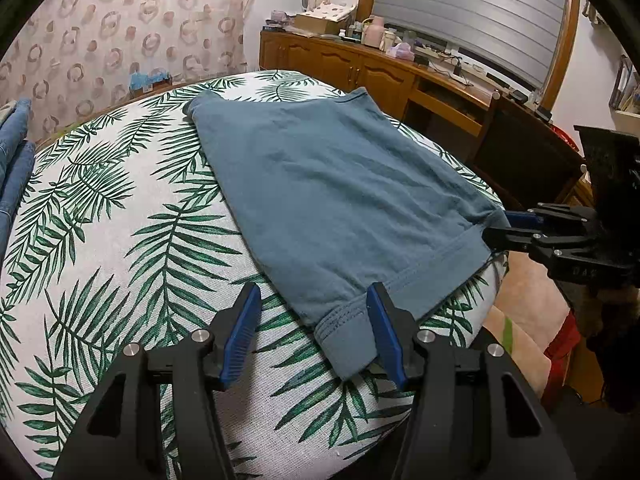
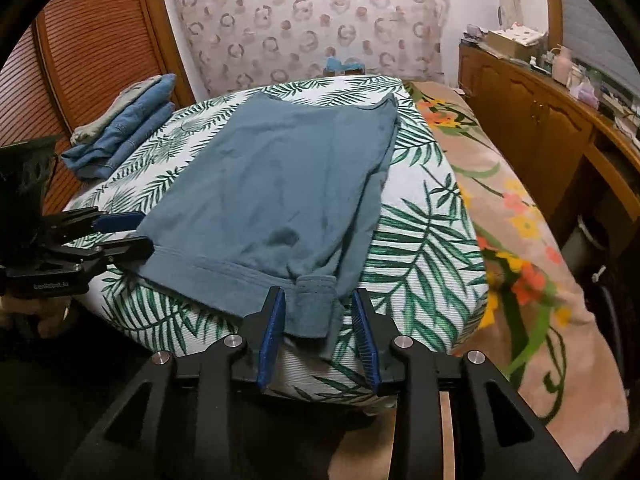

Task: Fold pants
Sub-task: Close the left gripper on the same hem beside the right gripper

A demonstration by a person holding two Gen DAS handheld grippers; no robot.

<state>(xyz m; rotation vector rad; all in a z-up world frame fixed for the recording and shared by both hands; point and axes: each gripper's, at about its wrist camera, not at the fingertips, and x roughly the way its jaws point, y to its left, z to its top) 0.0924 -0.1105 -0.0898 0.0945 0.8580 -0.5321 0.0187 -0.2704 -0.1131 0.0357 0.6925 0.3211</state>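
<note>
Teal-blue pants [image 1: 336, 196] lie flat, folded lengthwise, on a leaf-print cushion [image 1: 120, 240]; they also show in the right wrist view [image 2: 272, 184]. My left gripper [image 1: 312, 334] is open, its blue pads either side of the near-left hem corner [image 1: 348, 344]. My right gripper [image 2: 318, 330] is open, its pads straddling the near-right hem corner [image 2: 314, 308]. The right gripper shows at the right of the left wrist view [image 1: 500, 230], the left gripper at the left of the right wrist view [image 2: 132, 234], each at a corner of the hem.
Folded jeans [image 2: 120, 136] are stacked at the cushion's far left. A floral blanket [image 2: 520, 240] covers the bed to the right. A wooden sideboard [image 1: 360, 68] with clutter stands beyond, a patterned curtain [image 2: 312, 20] behind.
</note>
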